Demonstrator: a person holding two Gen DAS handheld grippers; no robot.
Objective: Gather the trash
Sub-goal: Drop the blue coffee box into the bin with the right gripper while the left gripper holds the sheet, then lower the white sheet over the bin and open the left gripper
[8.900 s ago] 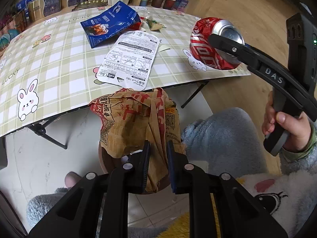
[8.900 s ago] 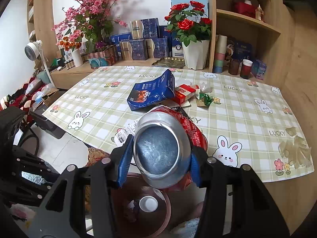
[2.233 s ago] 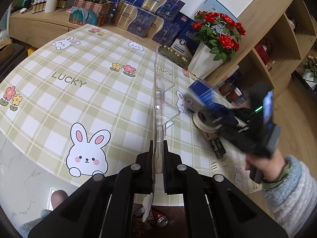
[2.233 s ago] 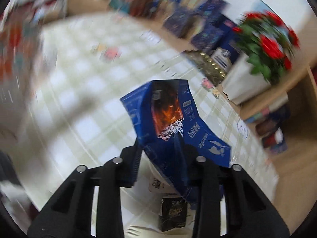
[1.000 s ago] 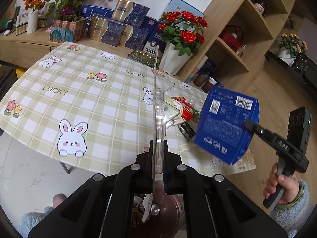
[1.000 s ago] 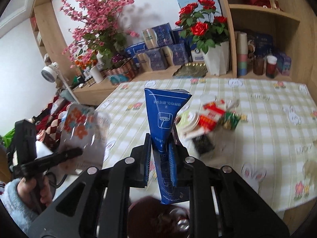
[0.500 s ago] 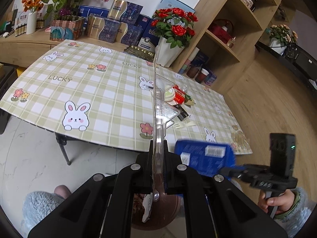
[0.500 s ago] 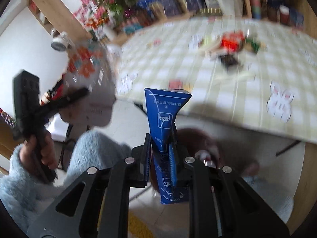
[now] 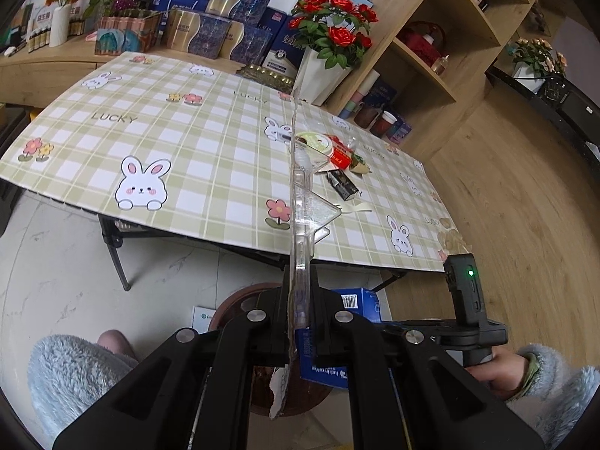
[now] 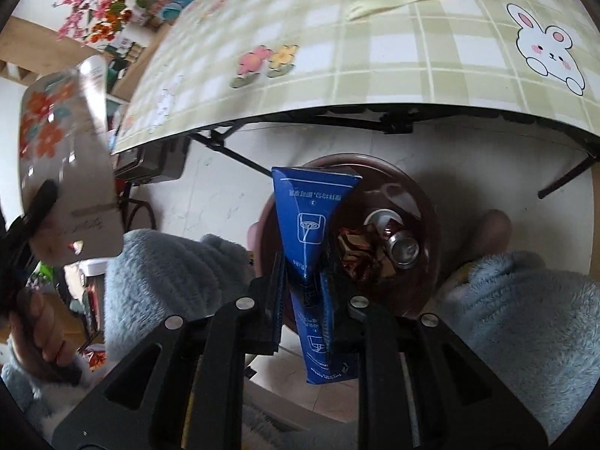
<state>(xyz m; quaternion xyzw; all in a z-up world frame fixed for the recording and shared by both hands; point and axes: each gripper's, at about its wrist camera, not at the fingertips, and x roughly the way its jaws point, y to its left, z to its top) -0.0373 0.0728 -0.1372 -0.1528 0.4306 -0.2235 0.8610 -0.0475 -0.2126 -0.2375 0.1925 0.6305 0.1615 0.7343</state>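
My left gripper [image 9: 300,292] is shut on a clear plastic blister pack [image 9: 302,202], seen edge-on; it also shows flat in the right wrist view [image 10: 63,172], with a flower-printed card. My right gripper [image 10: 303,273] is shut on a flattened blue carton [image 10: 311,225] and holds it over the brown trash bin [image 10: 423,202] on the floor. The bin holds a crushed can [image 10: 403,247] and wrappers. In the left wrist view the blue carton [image 9: 358,298] and bin [image 9: 240,300] sit just behind my left fingers.
The checked table [image 9: 187,142] carries more trash: a round lid [image 9: 315,140], a red pack [image 9: 339,155], a black packet [image 9: 341,183] and a pale strip [image 9: 354,208]. The person's fleece-clad knees [image 10: 168,273] flank the bin. Shelves and flower pots stand behind the table.
My right gripper has swung the blue carton down from table height to just over the bin. My left gripper has kept the blister pack and pulled back slightly from the table.
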